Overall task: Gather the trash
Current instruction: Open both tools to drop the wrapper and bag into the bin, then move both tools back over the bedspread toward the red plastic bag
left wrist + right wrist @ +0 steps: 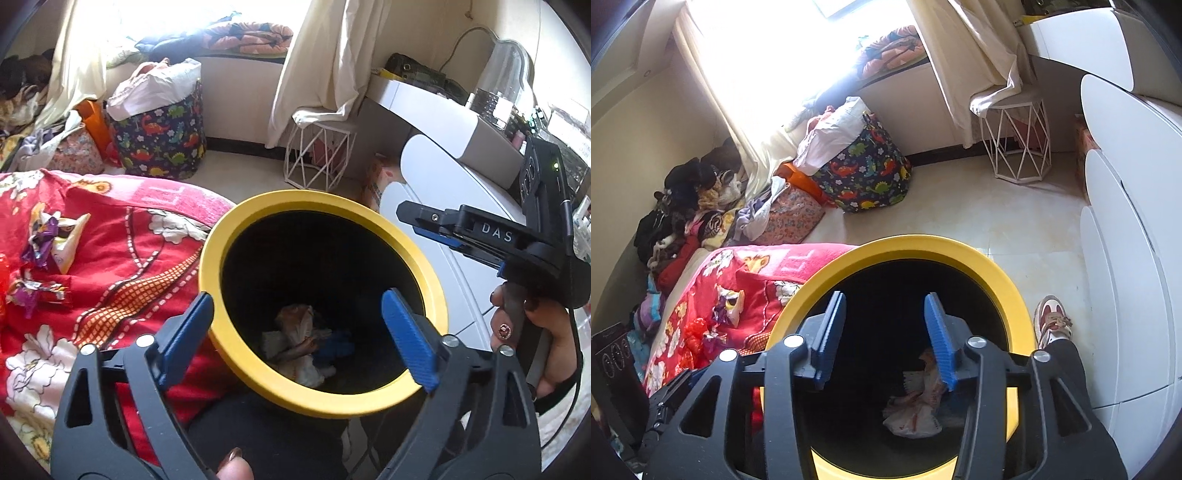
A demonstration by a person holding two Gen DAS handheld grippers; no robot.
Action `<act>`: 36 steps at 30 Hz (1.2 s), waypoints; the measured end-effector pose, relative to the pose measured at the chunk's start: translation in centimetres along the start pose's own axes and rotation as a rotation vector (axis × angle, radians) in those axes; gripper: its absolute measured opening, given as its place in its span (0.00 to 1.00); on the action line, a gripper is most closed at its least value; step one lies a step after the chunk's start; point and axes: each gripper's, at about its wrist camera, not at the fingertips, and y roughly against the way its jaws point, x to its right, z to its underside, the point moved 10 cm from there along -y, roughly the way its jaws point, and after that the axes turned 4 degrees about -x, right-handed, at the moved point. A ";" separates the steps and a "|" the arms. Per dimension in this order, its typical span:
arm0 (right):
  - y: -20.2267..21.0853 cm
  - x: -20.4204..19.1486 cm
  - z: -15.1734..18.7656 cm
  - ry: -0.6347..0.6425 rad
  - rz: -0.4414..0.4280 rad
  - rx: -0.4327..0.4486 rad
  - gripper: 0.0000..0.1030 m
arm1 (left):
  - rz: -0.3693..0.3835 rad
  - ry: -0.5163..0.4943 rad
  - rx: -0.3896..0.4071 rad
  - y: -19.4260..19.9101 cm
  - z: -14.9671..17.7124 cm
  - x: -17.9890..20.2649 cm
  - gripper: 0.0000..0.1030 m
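Observation:
A black bin with a yellow rim stands beside the bed. Crumpled wrappers lie at its bottom. My left gripper is open and empty, its fingers astride the near-left part of the rim. My right gripper is open and empty, held over the bin's mouth; it also shows in the left wrist view at the right. More wrappers and red trash lie on the red blanket.
A dinosaur-print laundry basket and a white wire stool stand on the floor by the window. White drawers are at the right. Piled clothes line the bed's far side. My shoe is next to the bin.

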 end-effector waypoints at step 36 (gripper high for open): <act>1.7 -9.6 0.1 0.218 -0.085 0.091 0.73 | -0.158 0.101 0.169 8.5 -1.4 -7.7 0.89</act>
